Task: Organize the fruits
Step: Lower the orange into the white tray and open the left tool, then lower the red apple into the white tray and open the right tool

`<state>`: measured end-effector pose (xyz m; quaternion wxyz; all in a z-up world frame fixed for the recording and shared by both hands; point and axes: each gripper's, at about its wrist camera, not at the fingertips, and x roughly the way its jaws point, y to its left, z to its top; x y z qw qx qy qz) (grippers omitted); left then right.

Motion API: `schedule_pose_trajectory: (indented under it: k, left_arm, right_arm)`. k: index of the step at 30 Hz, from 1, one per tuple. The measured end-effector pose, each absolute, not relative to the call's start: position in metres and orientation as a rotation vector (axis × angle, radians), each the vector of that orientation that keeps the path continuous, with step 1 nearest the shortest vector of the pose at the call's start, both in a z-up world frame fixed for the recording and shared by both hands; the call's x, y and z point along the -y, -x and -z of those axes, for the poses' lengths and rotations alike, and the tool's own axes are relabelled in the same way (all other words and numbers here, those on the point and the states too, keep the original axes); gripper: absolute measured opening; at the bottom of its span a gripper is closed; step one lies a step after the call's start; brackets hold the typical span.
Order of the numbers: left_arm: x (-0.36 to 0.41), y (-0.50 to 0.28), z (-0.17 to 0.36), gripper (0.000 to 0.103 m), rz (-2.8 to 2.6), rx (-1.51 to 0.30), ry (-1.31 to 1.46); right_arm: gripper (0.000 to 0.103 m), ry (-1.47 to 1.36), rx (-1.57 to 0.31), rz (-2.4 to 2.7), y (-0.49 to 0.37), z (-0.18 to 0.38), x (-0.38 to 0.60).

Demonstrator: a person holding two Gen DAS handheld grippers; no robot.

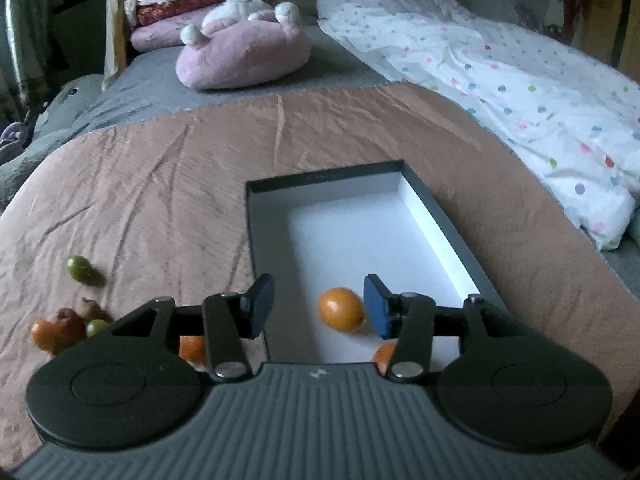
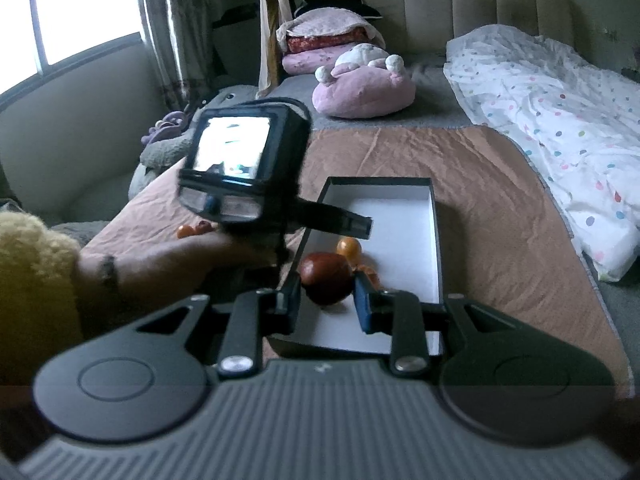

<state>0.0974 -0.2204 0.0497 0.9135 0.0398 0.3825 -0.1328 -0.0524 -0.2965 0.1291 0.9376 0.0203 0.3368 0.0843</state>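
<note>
A bed under a brown cover is carrying everything. A white spotted quilt is lying along its right side, and a pink plush toy is sitting near the headboard. An open box with a white floor is resting on the cover. The left claw is hanging spread over the box's near end, gripping nothing; an orange fruit is lying on the box floor between its pads. The right claw is pinching a dark red fruit over the box. Loose orange and green fruits are lying on the cover left of the box.
</note>
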Motion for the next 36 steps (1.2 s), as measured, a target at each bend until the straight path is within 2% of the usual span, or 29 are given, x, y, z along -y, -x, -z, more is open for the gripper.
schedule_pose_trajectory:
  k: [14,36]
  left_arm:
    - [0.152,-0.054,-0.084,0.055,0.176,-0.755,-0.039]
    - [0.056,-0.004,-0.086,0.055,0.030,-0.770,0.031]
  right_arm:
    - [0.031,-0.031,-0.696,-0.226,0.011,-0.123,0.278]
    - [0.031,-0.053,-0.821,-0.137,-0.079,-0.068,0.269]
